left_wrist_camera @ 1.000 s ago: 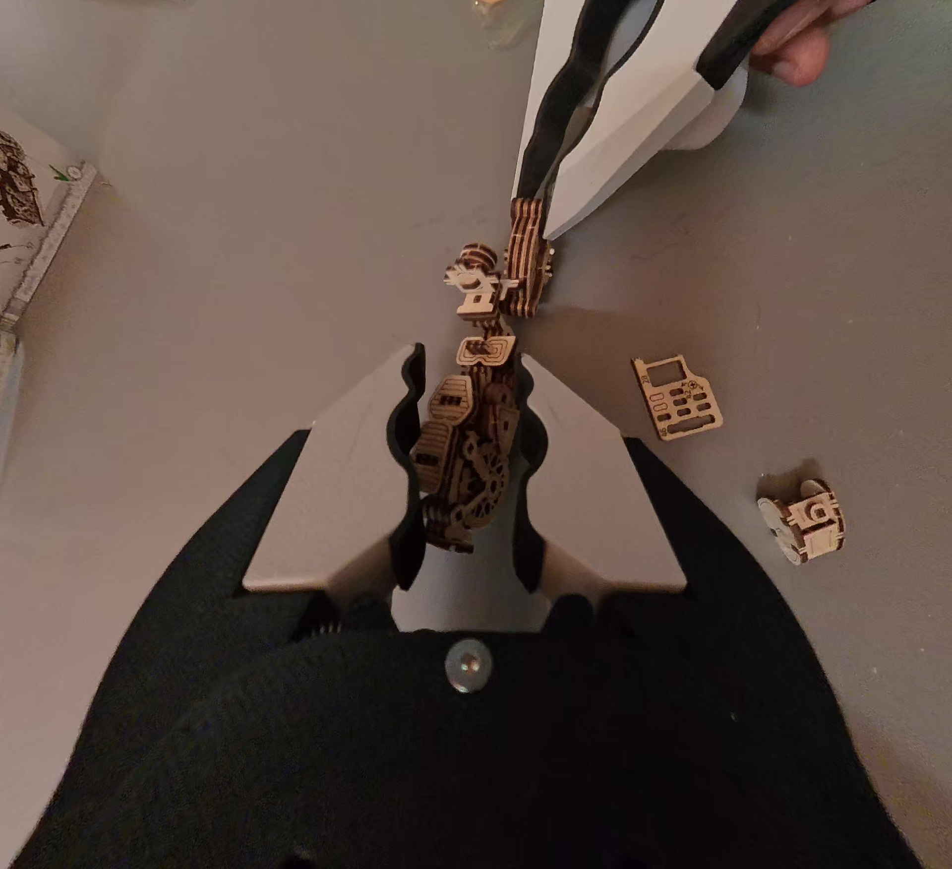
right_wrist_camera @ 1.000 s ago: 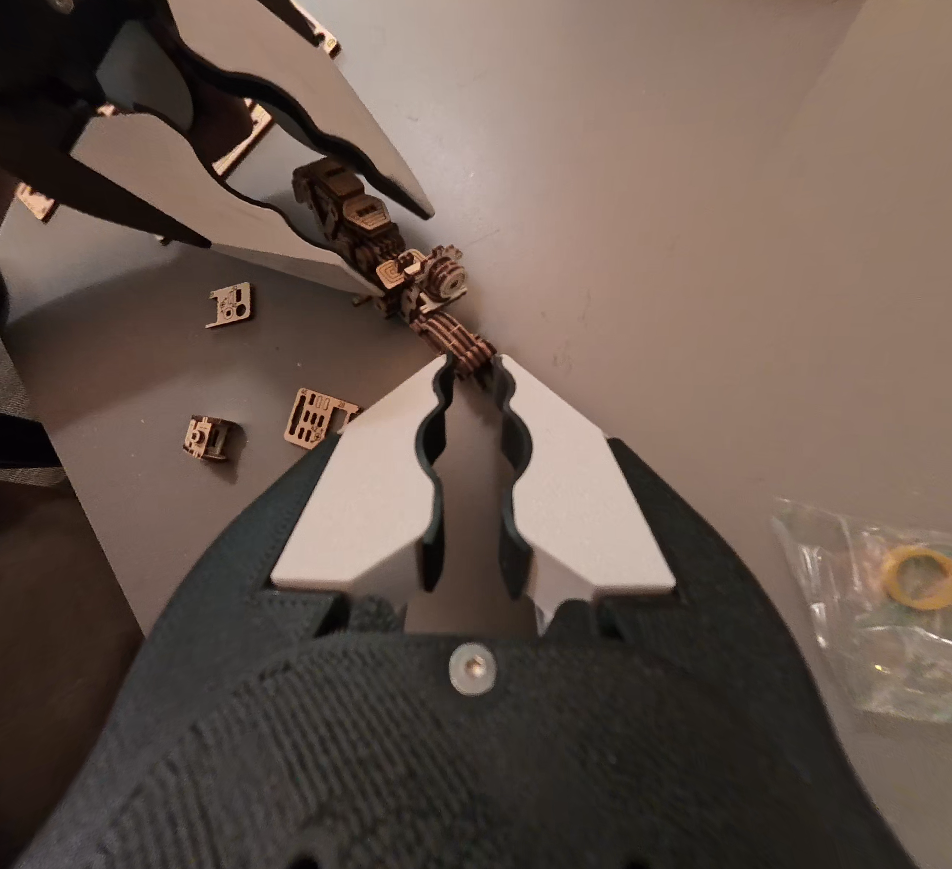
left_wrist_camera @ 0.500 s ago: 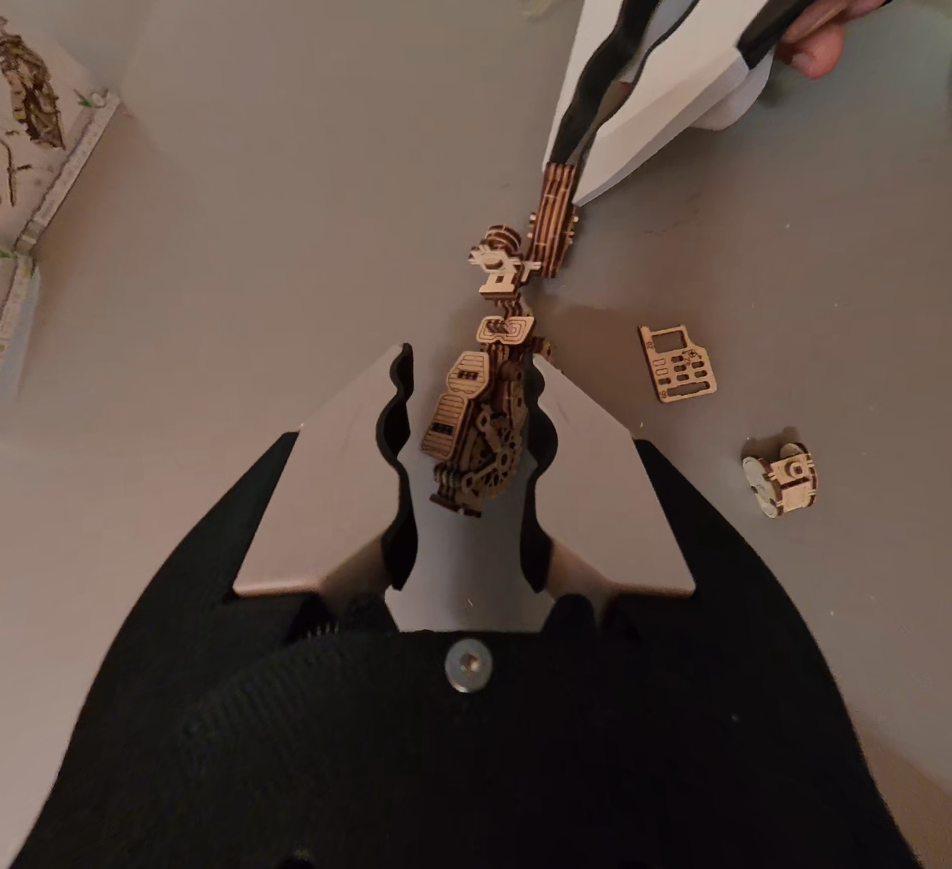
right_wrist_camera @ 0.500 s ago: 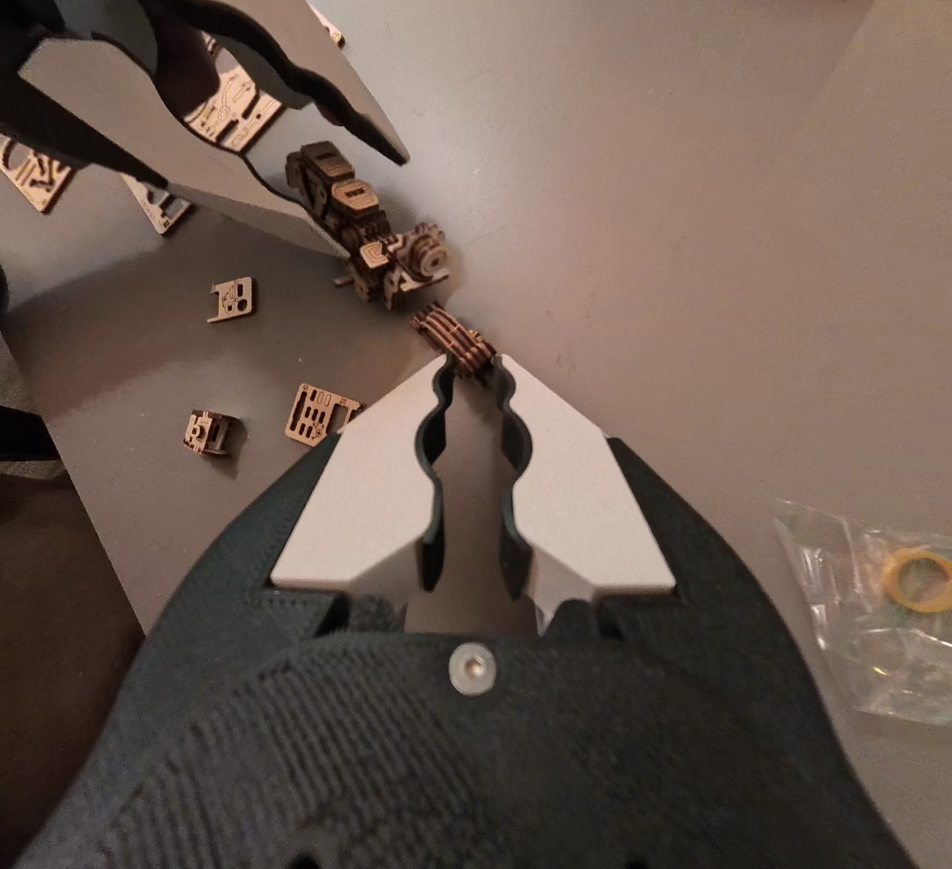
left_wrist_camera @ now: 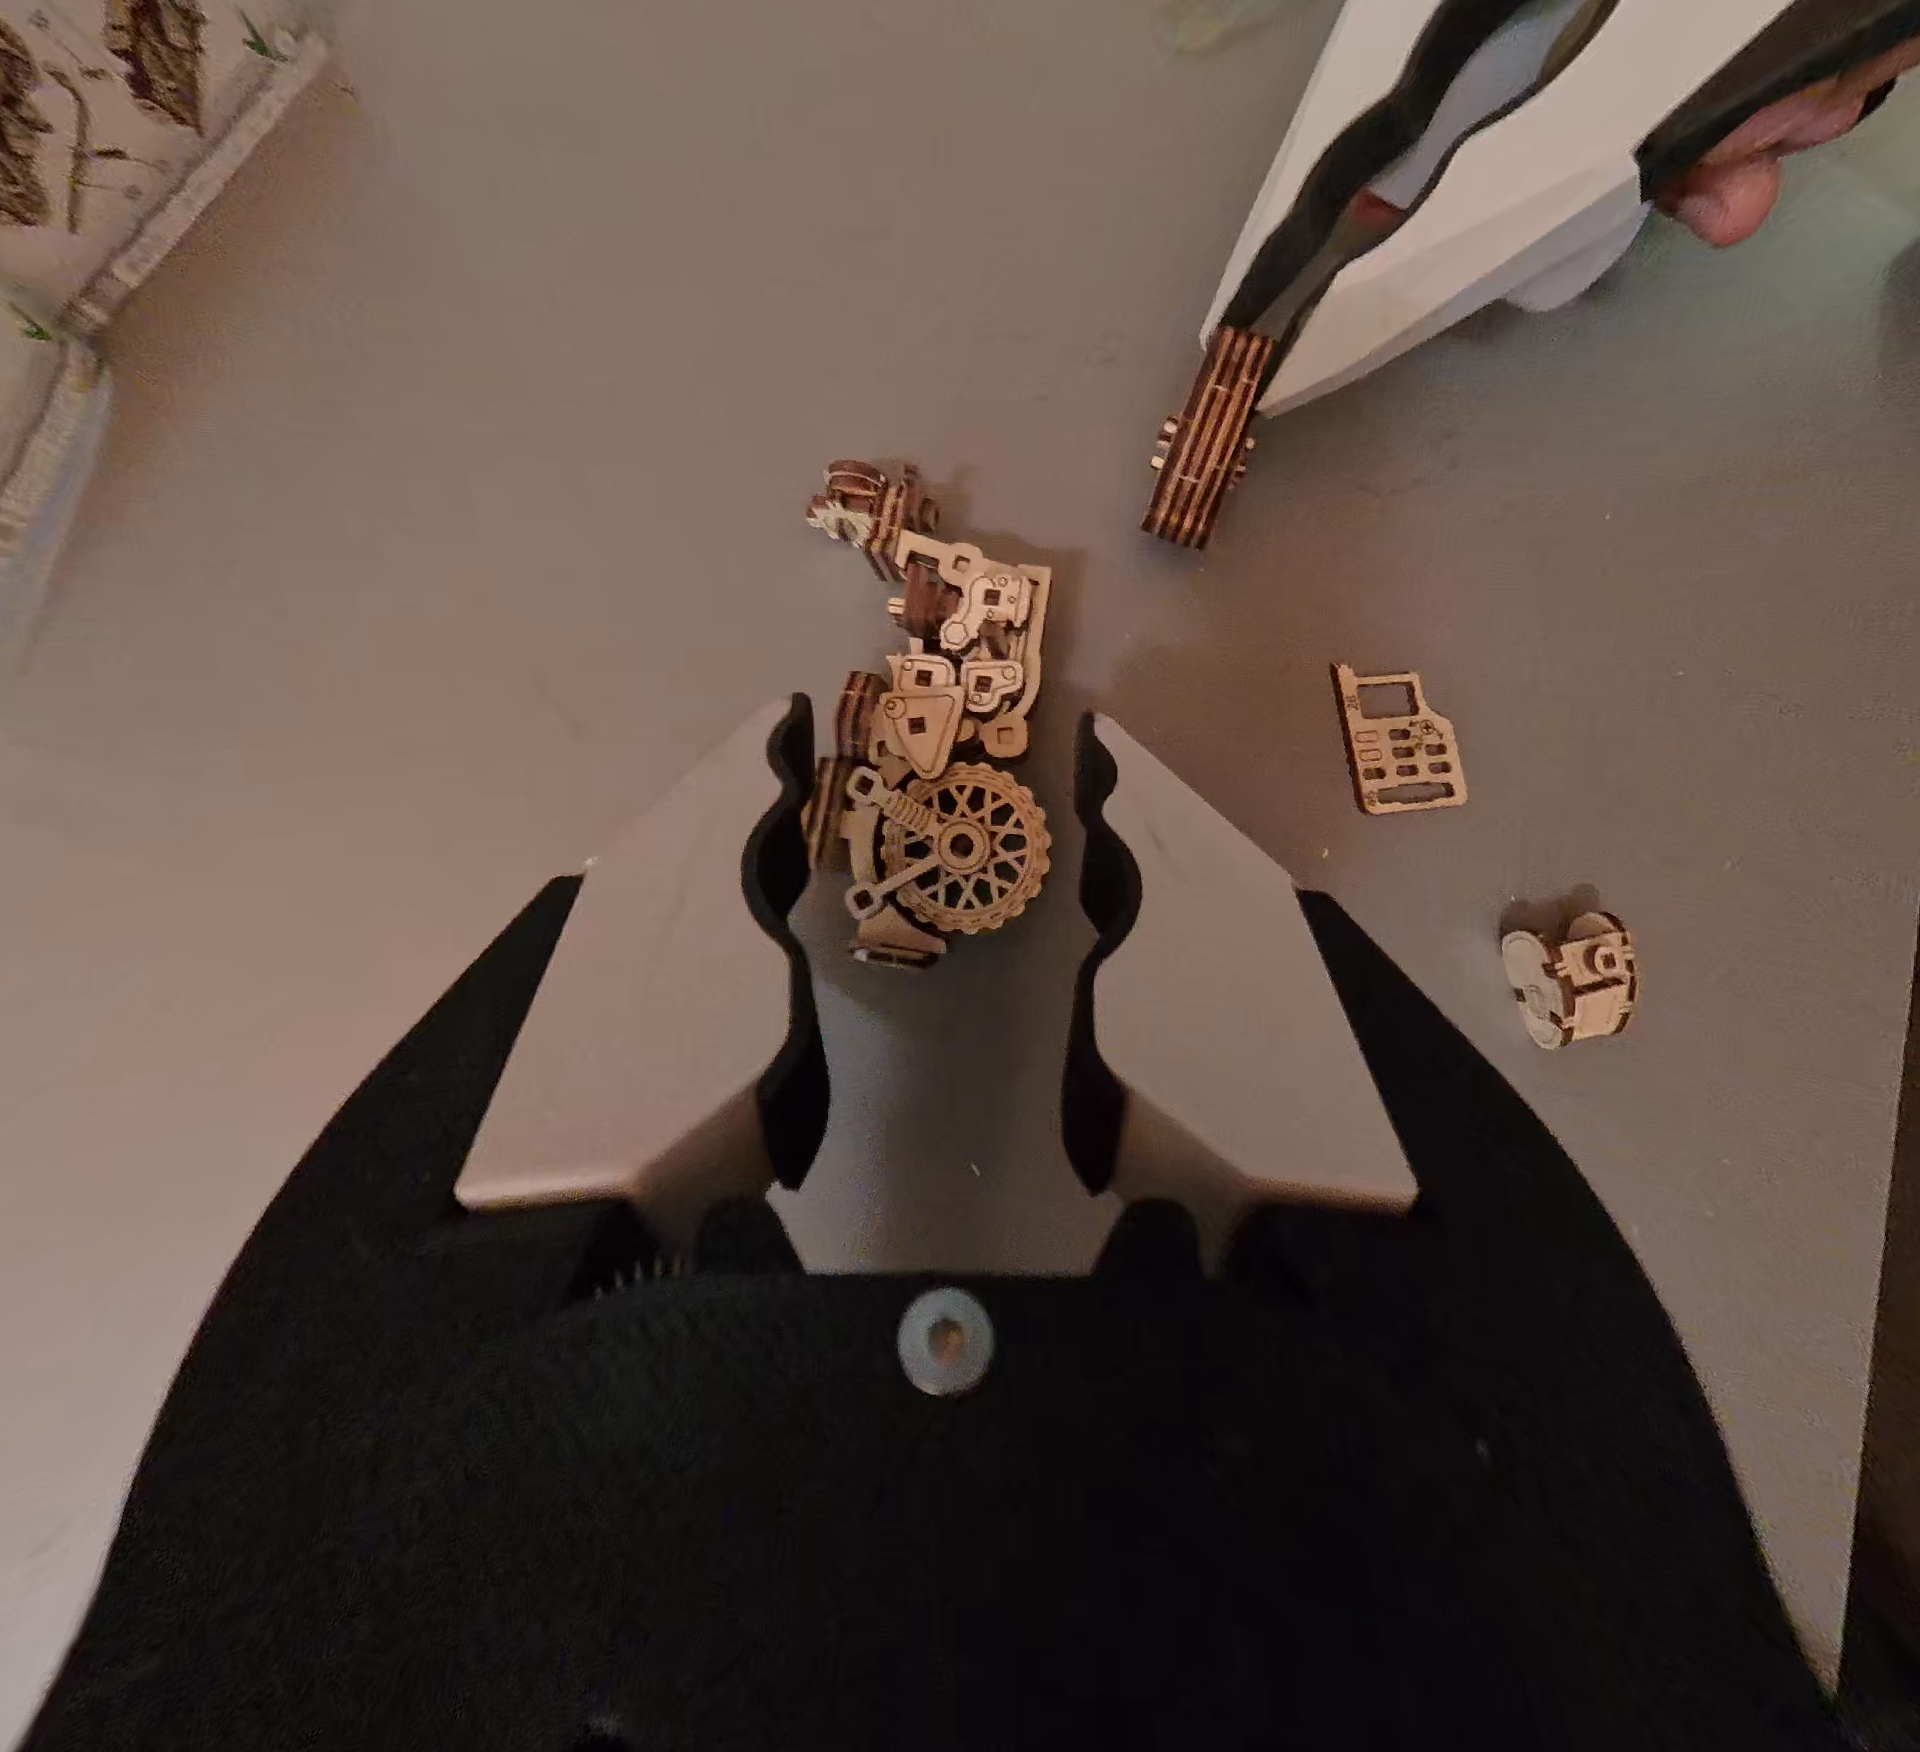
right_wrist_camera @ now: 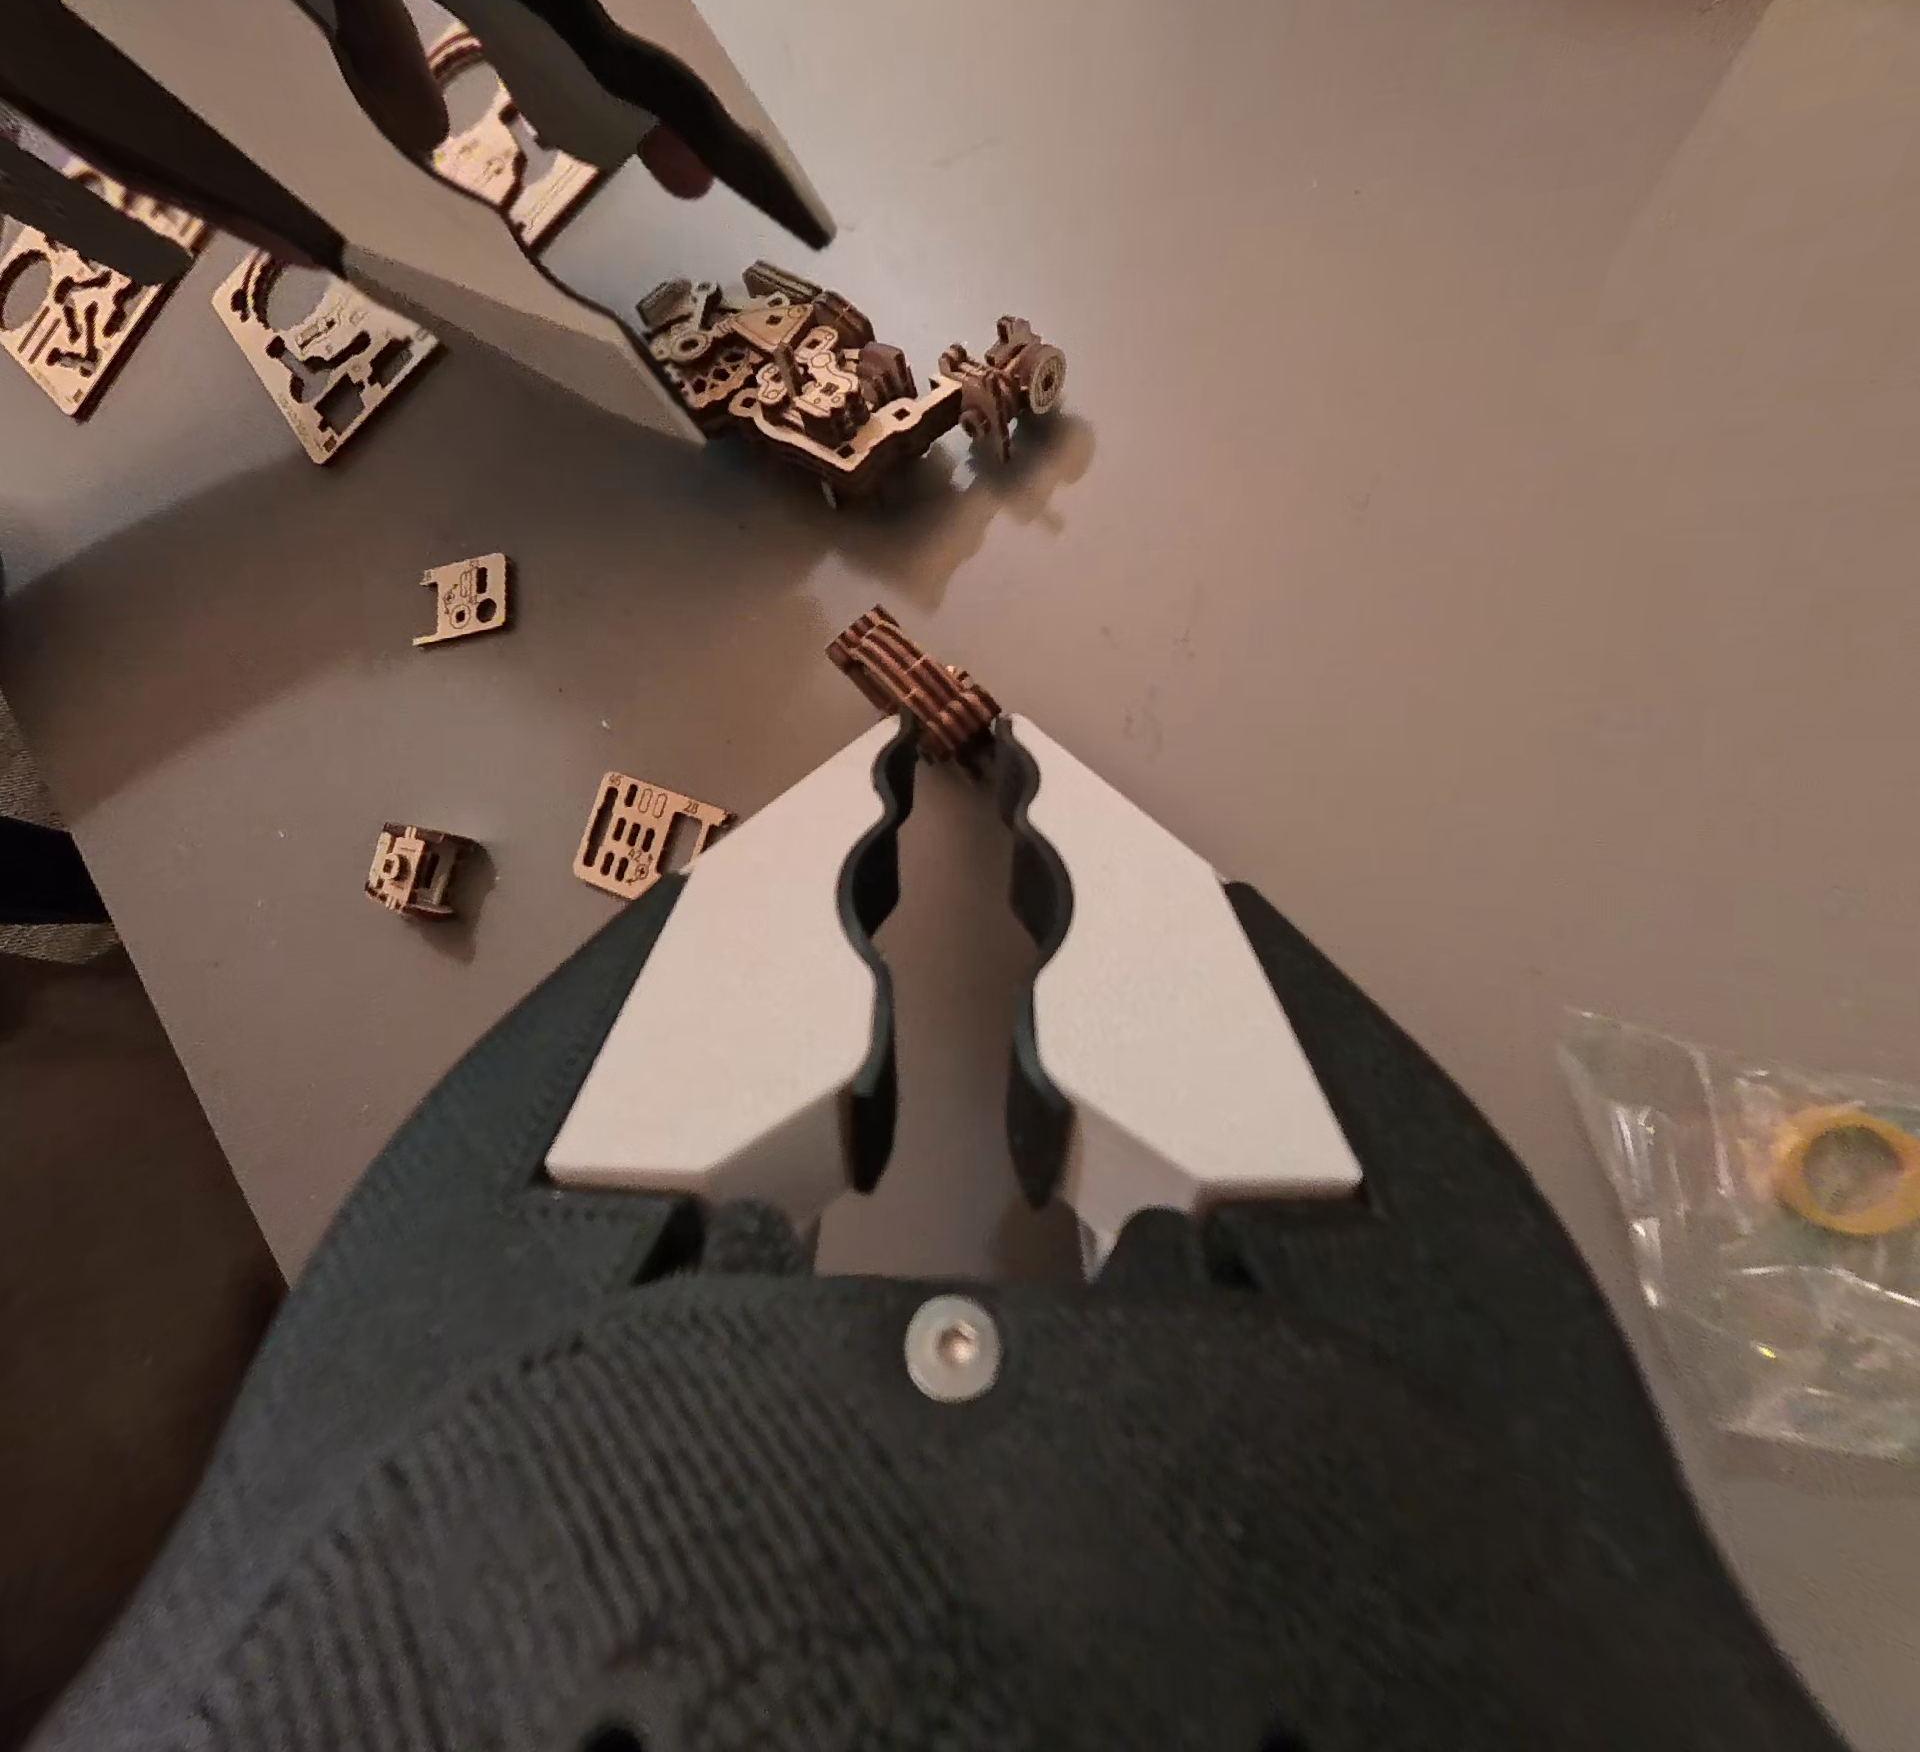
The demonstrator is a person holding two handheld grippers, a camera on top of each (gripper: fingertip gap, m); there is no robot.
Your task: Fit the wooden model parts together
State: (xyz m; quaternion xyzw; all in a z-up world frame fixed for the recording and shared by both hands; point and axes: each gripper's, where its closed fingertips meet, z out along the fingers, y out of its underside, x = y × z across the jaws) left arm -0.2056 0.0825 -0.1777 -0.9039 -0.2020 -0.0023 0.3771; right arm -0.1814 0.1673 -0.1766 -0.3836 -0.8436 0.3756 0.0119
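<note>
The partly built wooden model [left_wrist_camera: 961,845] lies on its side on the grey table, its spoked gear wheel facing up. My left gripper [left_wrist_camera: 935,726] is open, with its jaws wide apart on either side of the model's rear and not gripping it. My right gripper [right_wrist_camera: 948,731] is shut on a layered wooden wheel part [right_wrist_camera: 914,694], pinched at the fingertips. It holds the part just above the table, apart from the model [right_wrist_camera: 821,383]. In the left wrist view the wheel part [left_wrist_camera: 1205,445] hangs to the right of the model's front end.
A flat cut-out piece [left_wrist_camera: 1397,736] and a small wooden sub-assembly [left_wrist_camera: 1569,975] lie right of the model. Another flat piece [right_wrist_camera: 473,601] and punched-out sheets [right_wrist_camera: 322,341] lie beyond. A plastic bag with a yellow ring [right_wrist_camera: 1839,1172] and a booklet [left_wrist_camera: 104,92] are also there. The table edge runs at lower left in the right wrist view.
My left gripper has opened and let go of the model, which now lies on its side. My right gripper has drawn away from the model with the wheel part.
</note>
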